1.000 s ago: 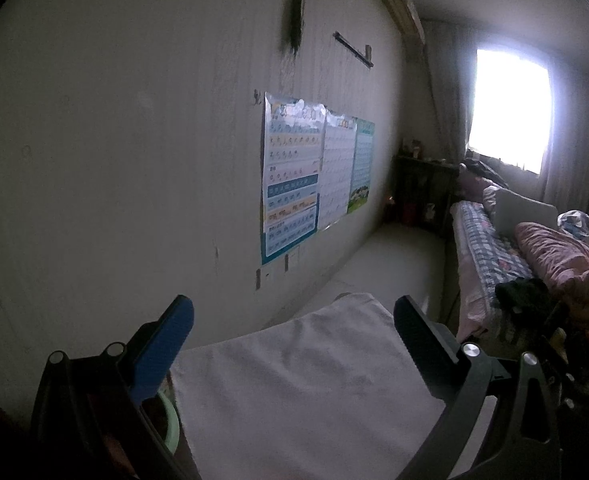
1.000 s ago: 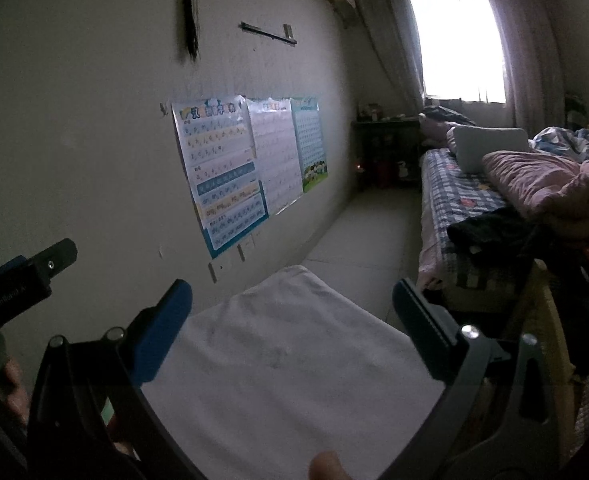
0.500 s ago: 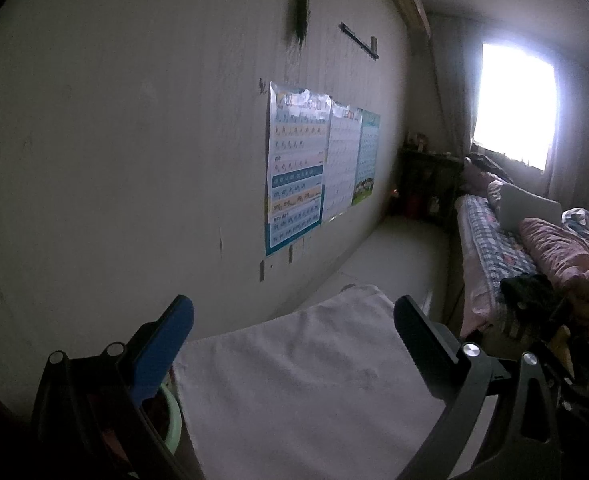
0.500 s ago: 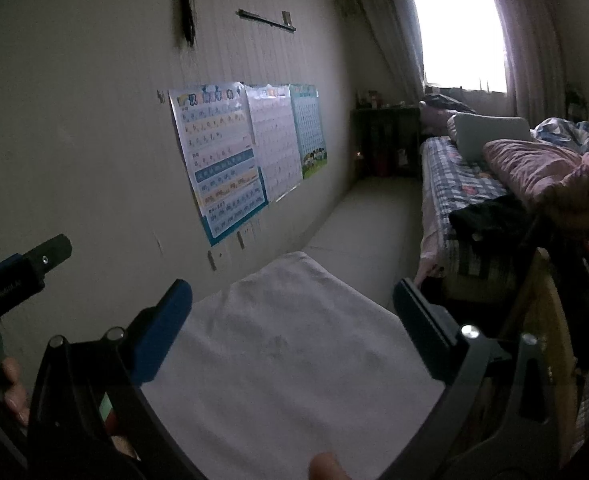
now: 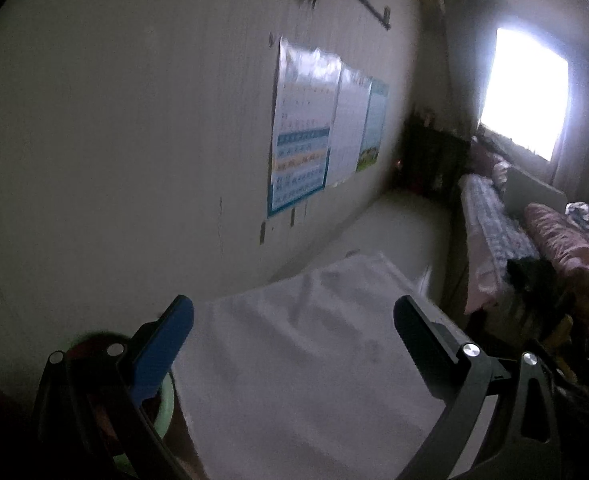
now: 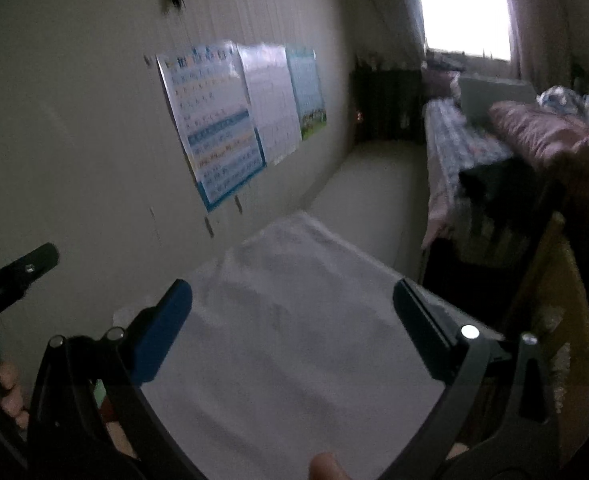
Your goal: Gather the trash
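A table under a white cloth (image 5: 302,352) lies ahead of both grippers; it also shows in the right wrist view (image 6: 294,320). No trash shows on the cloth. My left gripper (image 5: 293,316) is open and empty above the cloth's near left part. A green-rimmed basin (image 5: 162,404) sits low behind its left finger. My right gripper (image 6: 292,300) is open and empty above the cloth. The left gripper's black tip (image 6: 18,272) shows at the left edge of the right wrist view.
A pale wall with posters (image 5: 314,128) runs along the left. A bed with a plaid sheet and pink quilt (image 6: 534,140) stands on the right under a bright window (image 5: 522,92). A wooden chair back (image 6: 550,280) is near the table's right side.
Both views have swung down and slightly left, with blur. The basin shows more in the left wrist view. Both grippers stay open.
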Motion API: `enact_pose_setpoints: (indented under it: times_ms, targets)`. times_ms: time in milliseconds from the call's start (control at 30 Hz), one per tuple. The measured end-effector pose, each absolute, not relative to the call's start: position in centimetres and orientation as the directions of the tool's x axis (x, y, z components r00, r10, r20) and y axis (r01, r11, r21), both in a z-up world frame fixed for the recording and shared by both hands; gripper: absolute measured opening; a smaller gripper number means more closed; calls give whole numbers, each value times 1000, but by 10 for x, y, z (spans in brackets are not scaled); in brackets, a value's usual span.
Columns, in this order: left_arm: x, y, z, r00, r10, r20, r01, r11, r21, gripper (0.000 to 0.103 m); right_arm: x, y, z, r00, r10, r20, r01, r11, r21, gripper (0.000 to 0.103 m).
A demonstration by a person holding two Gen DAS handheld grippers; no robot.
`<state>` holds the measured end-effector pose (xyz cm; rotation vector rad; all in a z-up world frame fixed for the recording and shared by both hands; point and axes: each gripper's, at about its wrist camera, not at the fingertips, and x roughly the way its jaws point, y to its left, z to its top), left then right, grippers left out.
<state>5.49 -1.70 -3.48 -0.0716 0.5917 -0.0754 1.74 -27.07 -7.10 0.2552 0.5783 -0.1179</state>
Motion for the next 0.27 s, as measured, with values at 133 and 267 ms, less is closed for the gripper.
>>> enact_pose_setpoints:
  times_ms: [133, 267]
  targets:
    - [66, 10, -72, 776, -94, -624, 1, 989, -147, 95, 58, -288, -143, 741, -76, -667, 244, 956, 162, 99]
    - [62, 44, -102, 766, -24, -643, -92, 985, -147, 95, 95, -316, -215, 662, -165, -731, 330, 940, 86, 99]
